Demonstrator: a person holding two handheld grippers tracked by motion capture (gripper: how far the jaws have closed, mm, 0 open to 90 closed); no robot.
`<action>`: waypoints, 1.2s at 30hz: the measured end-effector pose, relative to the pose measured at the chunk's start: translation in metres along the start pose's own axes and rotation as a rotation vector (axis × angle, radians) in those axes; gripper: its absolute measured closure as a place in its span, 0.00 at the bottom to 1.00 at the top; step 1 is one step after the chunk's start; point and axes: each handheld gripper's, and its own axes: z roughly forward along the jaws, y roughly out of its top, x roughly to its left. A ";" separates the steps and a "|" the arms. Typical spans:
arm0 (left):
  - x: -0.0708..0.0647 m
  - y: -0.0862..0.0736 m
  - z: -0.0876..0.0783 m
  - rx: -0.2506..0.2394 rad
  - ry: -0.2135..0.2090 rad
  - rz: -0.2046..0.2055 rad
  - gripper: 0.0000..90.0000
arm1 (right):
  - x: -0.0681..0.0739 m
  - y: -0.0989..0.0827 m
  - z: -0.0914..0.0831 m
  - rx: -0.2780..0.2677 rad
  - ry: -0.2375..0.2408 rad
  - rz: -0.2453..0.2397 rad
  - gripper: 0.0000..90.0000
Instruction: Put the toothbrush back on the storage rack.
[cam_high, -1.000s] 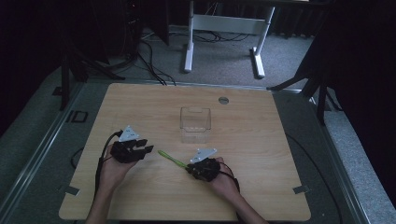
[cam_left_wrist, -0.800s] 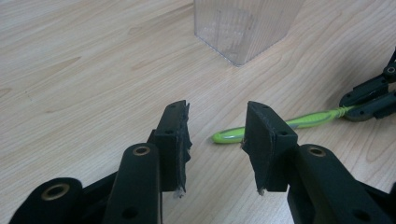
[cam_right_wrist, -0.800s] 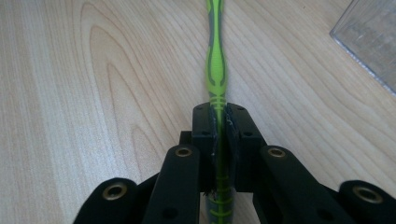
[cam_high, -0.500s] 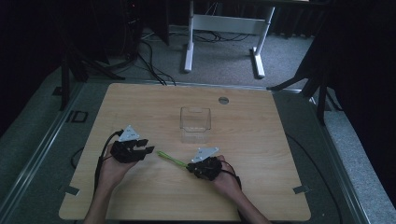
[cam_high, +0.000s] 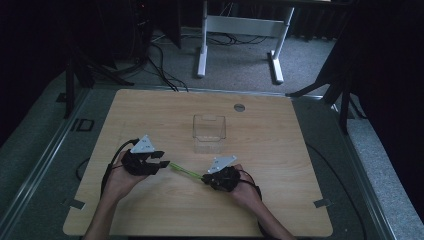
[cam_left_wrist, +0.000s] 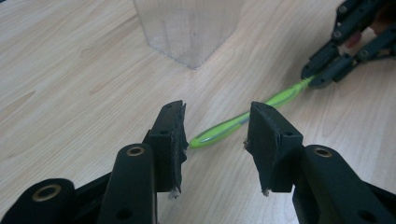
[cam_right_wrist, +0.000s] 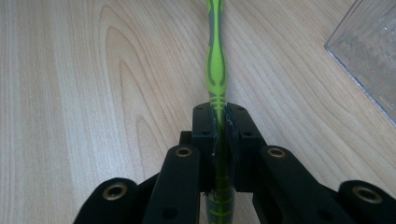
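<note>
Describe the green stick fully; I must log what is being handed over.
The green toothbrush handle is slim, glossy plastic, lime with grey stripes. It lies low over the wooden table. The right gripper is clamped on one end; its other end reaches between the left gripper's open jaws, which have just been opening.

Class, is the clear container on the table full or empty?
Empty: the clear container stands upright on the table with nothing visible inside.

Glossy green plastic toothbrush on matt (pale, grained) wooden table.
</note>
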 end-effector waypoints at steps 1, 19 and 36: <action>0.000 0.000 0.000 0.000 0.000 0.000 0.63 | 0.000 0.000 0.000 0.001 0.001 -0.003 0.93; -0.012 0.004 0.001 0.069 -0.071 0.094 0.63 | -0.004 0.002 -0.004 0.014 0.037 -0.061 0.93; -0.028 0.012 0.010 0.134 -0.118 0.195 0.63 | -0.007 0.007 -0.008 0.046 0.072 -0.128 0.93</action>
